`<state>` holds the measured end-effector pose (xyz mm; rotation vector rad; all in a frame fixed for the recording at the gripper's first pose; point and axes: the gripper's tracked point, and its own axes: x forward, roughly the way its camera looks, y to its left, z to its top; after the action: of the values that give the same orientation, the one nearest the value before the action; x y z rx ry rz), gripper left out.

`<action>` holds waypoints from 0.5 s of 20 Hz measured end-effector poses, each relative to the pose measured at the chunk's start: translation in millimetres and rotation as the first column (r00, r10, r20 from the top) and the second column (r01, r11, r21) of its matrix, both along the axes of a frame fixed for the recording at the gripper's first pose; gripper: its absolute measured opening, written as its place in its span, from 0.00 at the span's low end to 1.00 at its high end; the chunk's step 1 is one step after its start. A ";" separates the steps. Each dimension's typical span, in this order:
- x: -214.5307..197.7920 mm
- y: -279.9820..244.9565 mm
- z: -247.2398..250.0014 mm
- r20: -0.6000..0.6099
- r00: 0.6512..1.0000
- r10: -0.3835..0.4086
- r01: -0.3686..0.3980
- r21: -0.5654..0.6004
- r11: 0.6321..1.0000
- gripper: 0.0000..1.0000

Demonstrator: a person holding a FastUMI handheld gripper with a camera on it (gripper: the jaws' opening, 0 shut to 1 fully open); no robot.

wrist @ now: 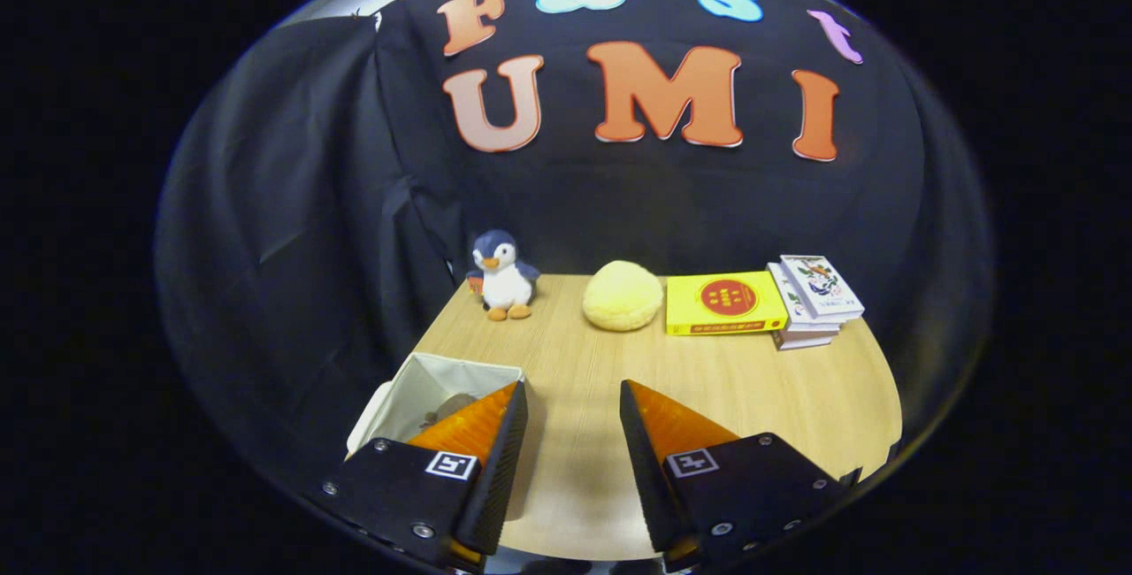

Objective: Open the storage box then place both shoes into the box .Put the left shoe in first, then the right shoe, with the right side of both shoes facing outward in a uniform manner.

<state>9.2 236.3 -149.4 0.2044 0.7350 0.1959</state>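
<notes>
The hand-held gripper (573, 394) is released: its two fingers stand well apart, and between them shows only bare wood of the bench (575, 460). Nothing is held, and the fingers touch no object.

Just beside the left finger, and partly covered by it, stands the storage box (424, 380). It is a pale box with cloth-like walls and its top is open. Inside it, close behind the tip of the left finger, lies something dark and brownish (449, 407); it may be a shoe, but too little of it is visible to say so with certainty.

Ahead of the fingers the bench is a light wooden surface. At its far end, well beyond the fingers, several things stand in a row near the dark cloth wall. Beyond the left finger is a small plush penguin (502, 276), upright, with a blue head, white belly and orange feet. Next to it, more or less straight ahead of the gap between the fingers, rests a round pale yellow cushion-like object (623, 295). Beyond the right finger lies a flat yellow box (725, 302) with a red circle on top. Touching its far-right side is a small stack of books (814, 299), slightly fanned.
</notes>
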 end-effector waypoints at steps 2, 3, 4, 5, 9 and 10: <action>7.4 -35.9 20.2 0.087 0.995 -0.048 0.046 0.026 0.999 0.67; 11.2 -55.0 29.9 0.131 0.989 -0.067 0.064 0.025 0.998 0.67; 11.5 -74.4 37.3 0.169 0.982 -0.081 0.080 0.014 0.997 0.67; 13.9 -91.9 43.9 0.203 0.974 -0.095 0.097 0.001 0.995 0.67; 13.8 -152.7 72.9 0.312 0.940 -0.139 0.152 -0.017 0.988 0.71; 14.3 -165.6 79.7 0.341 0.928 -0.148 0.165 -0.022 0.986 0.73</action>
<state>23.5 70.7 -69.7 0.1746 0.3775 0.0567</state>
